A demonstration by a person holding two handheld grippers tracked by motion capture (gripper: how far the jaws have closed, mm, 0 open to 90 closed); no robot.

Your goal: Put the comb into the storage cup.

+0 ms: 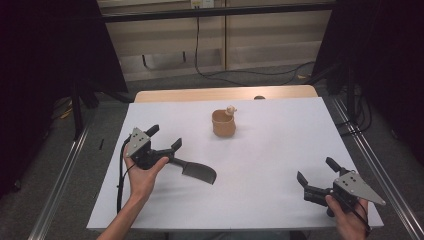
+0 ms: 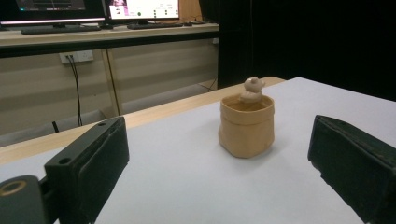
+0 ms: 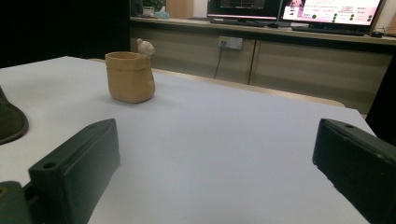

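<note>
A tan pot [image 1: 223, 125] stands at the table's far middle, with a small pale figure [image 1: 230, 109] perched on its rim. My left gripper [image 1: 165, 137] is open at the left, pointing toward the pot [image 2: 246, 126], which stands well ahead of its jaws, the figure [image 2: 252, 89] on top. A dark paddle-shaped tool [image 1: 199, 171] lies flat just right of the left hand. My right gripper [image 1: 316, 170] is open near the front right corner with nothing between its jaws. In the right gripper view the pot [image 3: 130, 77] stands far off to the left.
A white sheet [image 1: 270, 150] covers most of the wooden table [image 1: 225, 93]. The dark tool's rounded end [image 3: 10, 121] shows at the left edge of the right gripper view. Metal rails [image 1: 370, 165] run along both sides. Cables [image 1: 240, 75] lie on the floor beyond.
</note>
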